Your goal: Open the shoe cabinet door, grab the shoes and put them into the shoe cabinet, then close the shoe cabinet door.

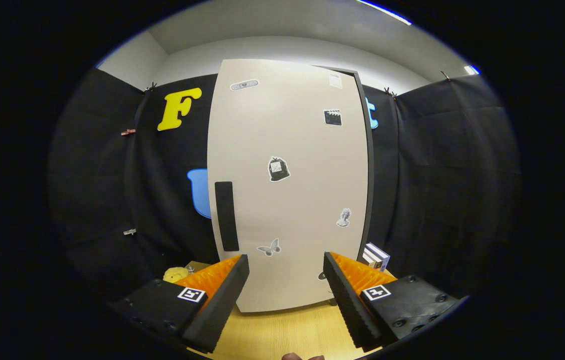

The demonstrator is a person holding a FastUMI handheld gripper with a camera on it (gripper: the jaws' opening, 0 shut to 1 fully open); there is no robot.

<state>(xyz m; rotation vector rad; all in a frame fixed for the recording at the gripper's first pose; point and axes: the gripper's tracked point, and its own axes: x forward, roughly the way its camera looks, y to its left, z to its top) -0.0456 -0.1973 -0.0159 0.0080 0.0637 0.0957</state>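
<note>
In the gripper view we take the shoe cabinet door (287,185) as our landmark. It stands shut, straight ahead of the gripper (286,272), beyond the fingers and not touching them. The fingers are spread apart and nothing is between them except the lower part of the door and the wooden floor (282,330).

The dark handle (226,216) is a tall strip with its long axis vertical, near the left edge of the door, above and a little left of the left finger. The hinge side is probably at the right.

We see no shoes. What the cabinet contains is hidden behind the door. A shut door fits both shoes waiting elsewhere and shoes already inside.

A yellow soft toy (175,274) lies left of the door's foot, small boxes (376,256) lie right of it.
</note>
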